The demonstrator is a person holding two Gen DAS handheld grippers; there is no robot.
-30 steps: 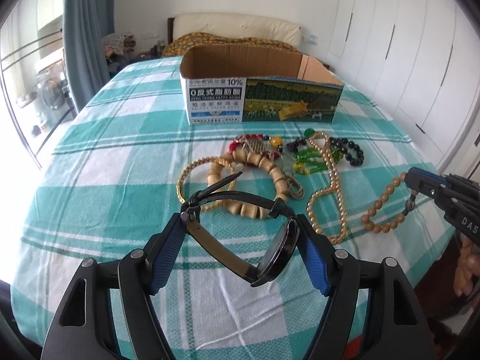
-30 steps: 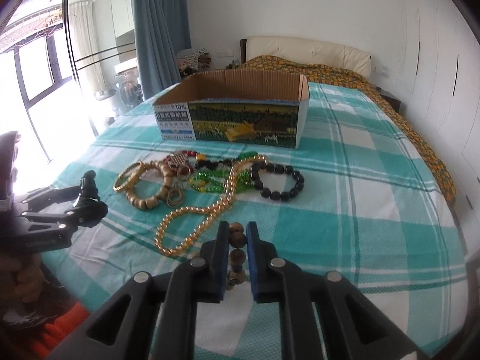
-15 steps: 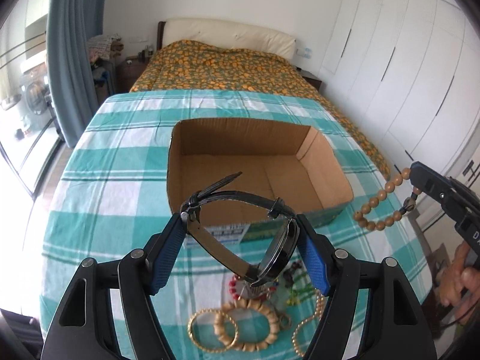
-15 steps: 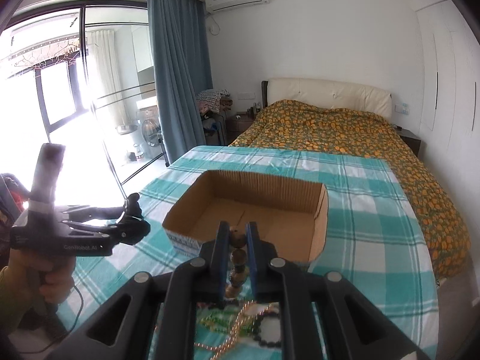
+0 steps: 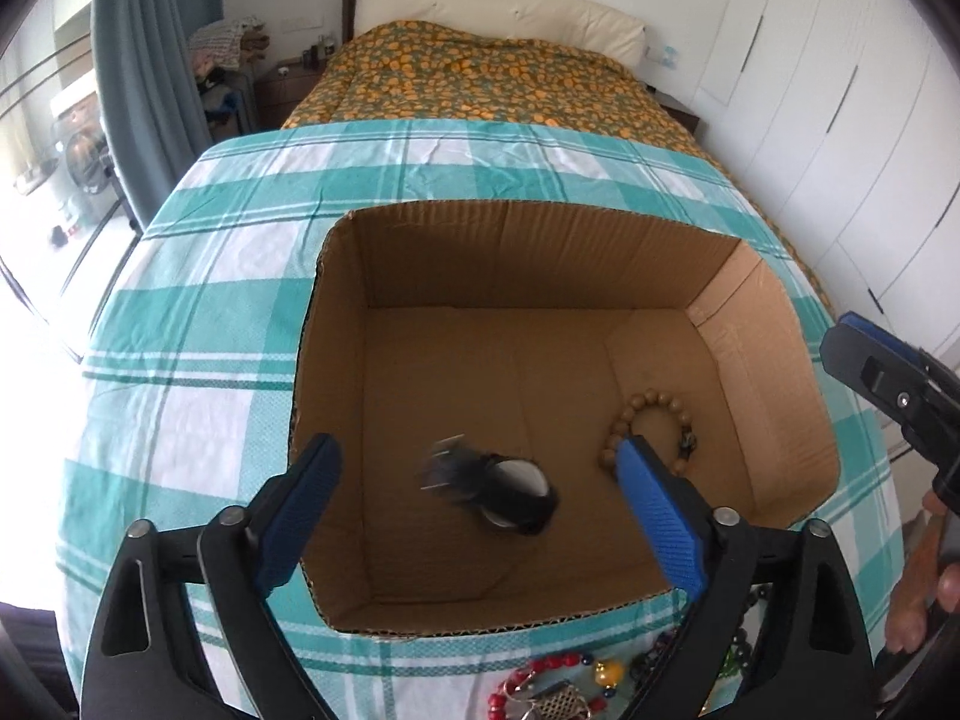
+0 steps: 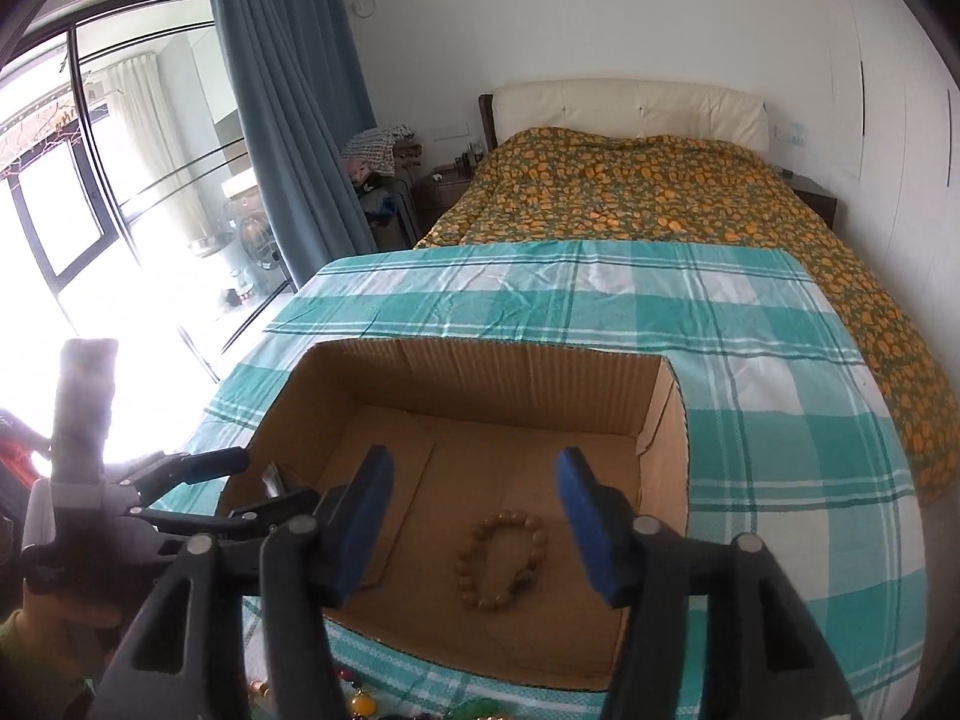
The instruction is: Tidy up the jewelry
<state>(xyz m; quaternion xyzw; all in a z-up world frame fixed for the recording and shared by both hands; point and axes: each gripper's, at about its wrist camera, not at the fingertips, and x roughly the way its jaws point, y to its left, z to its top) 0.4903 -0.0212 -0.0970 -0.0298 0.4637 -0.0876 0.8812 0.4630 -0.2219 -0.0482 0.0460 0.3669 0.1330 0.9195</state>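
An open cardboard box [image 5: 336, 324] [image 6: 666, 414] stands on the teal checked cloth. My left gripper [image 5: 474, 474] is open above the box. A black watch [image 5: 504, 495], blurred, is below it near the box floor. A brown wooden bead bracelet [image 5: 654, 414] [image 6: 501, 561] lies on the box floor at the right. My right gripper [image 6: 474, 492] is open and empty above that bracelet. It shows at the right edge of the left wrist view [image 5: 888, 378].
Several loose bead pieces, red and yellow, [image 5: 564, 684] lie on the cloth in front of the box. The left gripper shows at the left of the right wrist view [image 6: 198, 498]. A bed with an orange patterned cover [image 6: 660, 198] lies beyond the table.
Both grippers moved over the box and opened. The watch left my left gripper and the wooden bracelet left my right gripper; both are now in the box.
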